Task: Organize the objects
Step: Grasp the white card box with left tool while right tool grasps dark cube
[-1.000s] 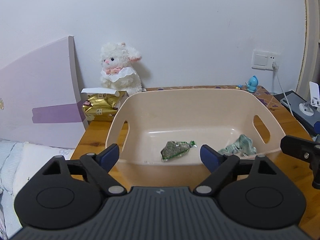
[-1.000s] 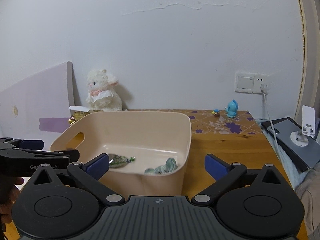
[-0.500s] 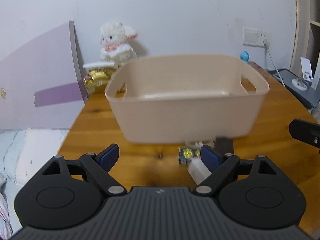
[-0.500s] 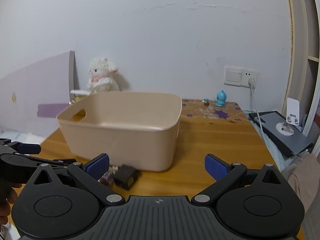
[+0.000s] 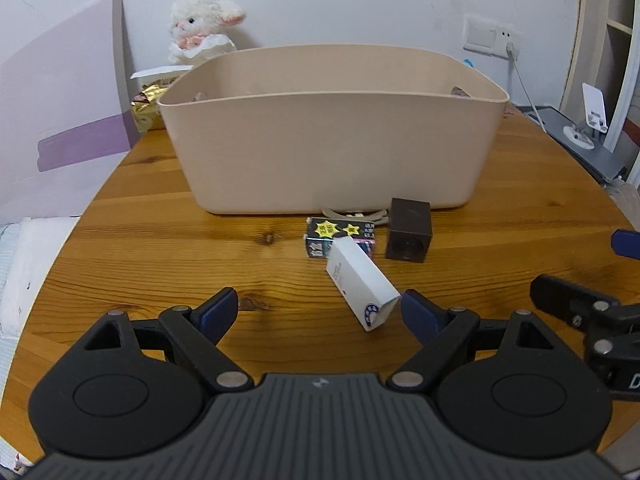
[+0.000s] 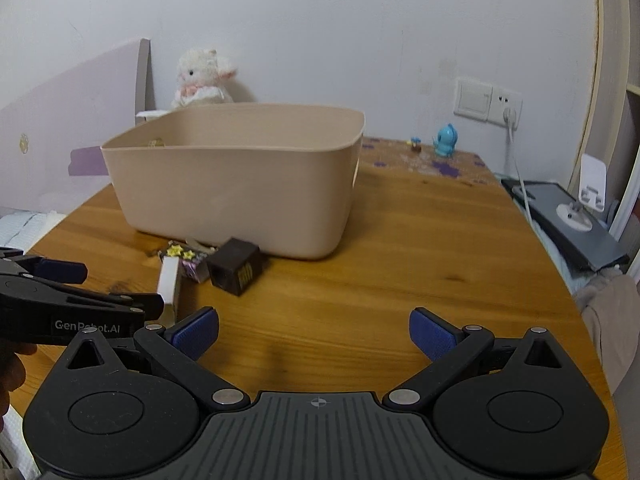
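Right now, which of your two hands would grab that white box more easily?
Left. Its open tongs already frame the white box; the right tongs, also open, face bare table.

Soft, even indoor light fills both views, with no harsh glare. The beige plastic bin (image 5: 332, 136) casts a faint shadow on the wooden table (image 5: 160, 240) just in front of its base. Fisheye bending curves the white wall (image 6: 360, 32) and darkens the corners. Focus is sharp, slightly softer behind the bin
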`<action>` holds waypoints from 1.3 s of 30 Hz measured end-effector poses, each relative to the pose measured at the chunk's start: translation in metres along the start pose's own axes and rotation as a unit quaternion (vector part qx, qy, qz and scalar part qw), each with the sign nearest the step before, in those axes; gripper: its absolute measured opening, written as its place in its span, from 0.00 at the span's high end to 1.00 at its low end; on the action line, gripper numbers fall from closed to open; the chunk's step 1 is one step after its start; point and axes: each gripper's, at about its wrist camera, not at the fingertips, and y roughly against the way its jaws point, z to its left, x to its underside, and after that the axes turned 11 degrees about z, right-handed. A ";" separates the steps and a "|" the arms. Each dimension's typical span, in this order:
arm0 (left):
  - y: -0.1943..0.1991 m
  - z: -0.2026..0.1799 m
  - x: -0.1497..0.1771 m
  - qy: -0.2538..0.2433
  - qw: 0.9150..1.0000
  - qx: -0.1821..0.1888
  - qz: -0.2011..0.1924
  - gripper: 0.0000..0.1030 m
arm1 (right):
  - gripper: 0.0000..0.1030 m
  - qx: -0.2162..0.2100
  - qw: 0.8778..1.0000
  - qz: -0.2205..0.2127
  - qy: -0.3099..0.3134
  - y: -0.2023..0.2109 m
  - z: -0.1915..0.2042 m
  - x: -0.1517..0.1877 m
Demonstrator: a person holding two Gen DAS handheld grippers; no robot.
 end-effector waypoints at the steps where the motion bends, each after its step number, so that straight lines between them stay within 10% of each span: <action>1: -0.002 -0.001 0.000 -0.003 1.000 -0.001 0.002 0.13 | 0.00 -0.001 1.000 0.002 -0.002 -0.003 -0.001 0.001; 30: -0.030 0.014 -0.014 0.024 0.997 0.069 0.026 0.12 | 0.00 -0.009 0.999 0.037 -0.016 -0.051 -0.008 -0.017; 39: -0.051 0.005 -0.024 0.032 0.998 0.028 0.041 0.08 | 0.00 -0.012 0.999 0.046 -0.025 -0.061 -0.010 -0.016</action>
